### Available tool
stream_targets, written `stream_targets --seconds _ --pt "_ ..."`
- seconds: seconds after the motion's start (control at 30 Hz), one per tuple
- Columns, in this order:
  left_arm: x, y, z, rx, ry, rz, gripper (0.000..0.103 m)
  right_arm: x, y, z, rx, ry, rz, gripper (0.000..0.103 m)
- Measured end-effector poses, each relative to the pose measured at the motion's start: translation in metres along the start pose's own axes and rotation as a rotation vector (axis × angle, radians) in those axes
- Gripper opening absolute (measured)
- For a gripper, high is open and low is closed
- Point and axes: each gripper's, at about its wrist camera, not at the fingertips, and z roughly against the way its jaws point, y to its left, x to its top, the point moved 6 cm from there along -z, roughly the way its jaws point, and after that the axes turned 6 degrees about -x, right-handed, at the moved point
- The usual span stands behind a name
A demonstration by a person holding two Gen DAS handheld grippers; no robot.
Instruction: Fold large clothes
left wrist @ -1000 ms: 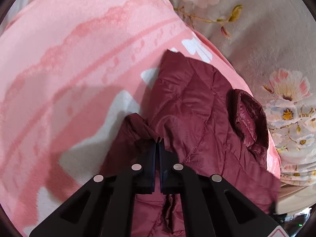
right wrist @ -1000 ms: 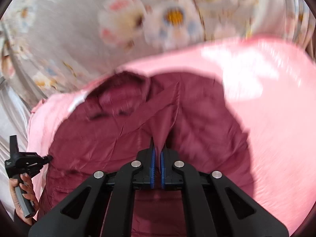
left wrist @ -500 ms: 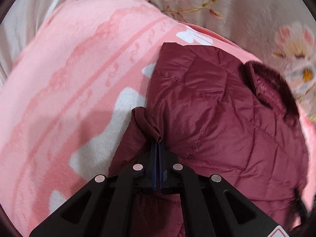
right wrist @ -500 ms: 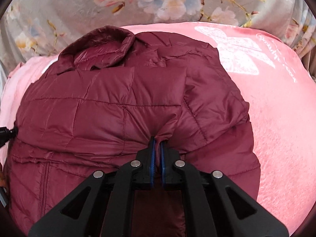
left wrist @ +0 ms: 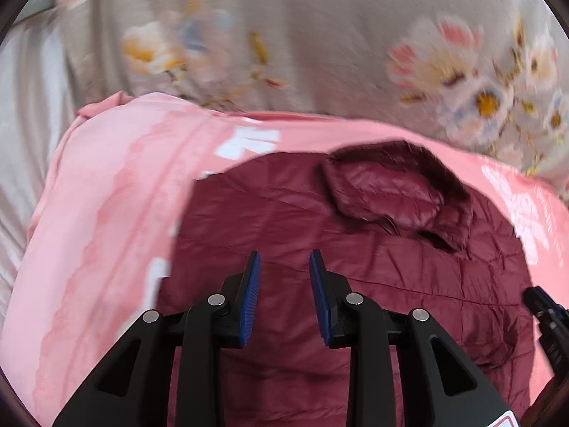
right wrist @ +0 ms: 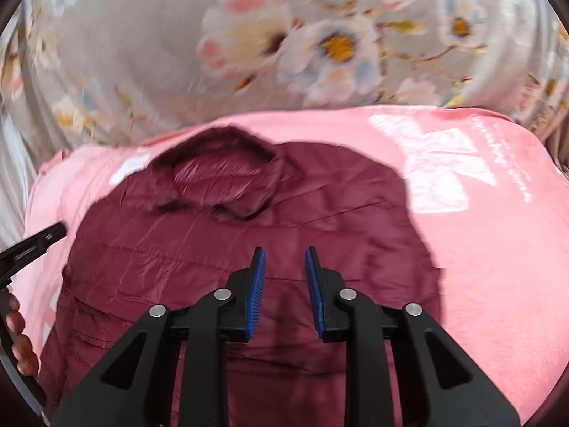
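Observation:
A maroon quilted jacket (left wrist: 355, 267) lies flat on a pink blanket (left wrist: 106, 213), its collar (left wrist: 391, 188) at the far end. My left gripper (left wrist: 282, 259) is open and empty above the jacket's left part. In the right wrist view the jacket (right wrist: 220, 249) fills the middle, its collar (right wrist: 220, 178) at the back. My right gripper (right wrist: 283, 254) is open and empty above the jacket's right part. Each gripper shows at the edge of the other's view, the right one in the left wrist view (left wrist: 547, 320) and the left one in the right wrist view (right wrist: 32, 245).
A grey floral sheet (right wrist: 284, 35) covers the bed beyond the pink blanket (right wrist: 480, 249). A white pattern (right wrist: 437, 163) marks the blanket to the right of the jacket. The person's hand (right wrist: 17, 341) shows at the left edge.
Both grippers have let go of the jacket, opened and pulled back. The jacket now lies flat with both sides folded in.

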Motion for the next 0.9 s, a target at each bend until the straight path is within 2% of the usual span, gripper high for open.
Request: stream_targets --seconds 0.1,0.23,0.53,0.9 --pt "-0.016 -0.023 -0.028 0.016 0.050 -0.030 0.027 -0.014 0.013 -0.020 -0.006 0.035 0.028 0.023" --pt "-0.040 -0.031 -0.059 0.037 0.106 -0.035 0.027 -0.042 0.024 -0.041 -0.008 0.090 0.055 0.023" --pt "-0.058 -0.030 -0.072 0.073 0.059 -0.065 0.027 -0.057 0.033 -0.046 -0.056 0.063 0.113 0.023" --pt "-0.060 -0.032 -0.074 0.099 0.052 -0.087 0.028 -0.055 0.031 -0.048 -0.041 0.067 0.098 0.024"
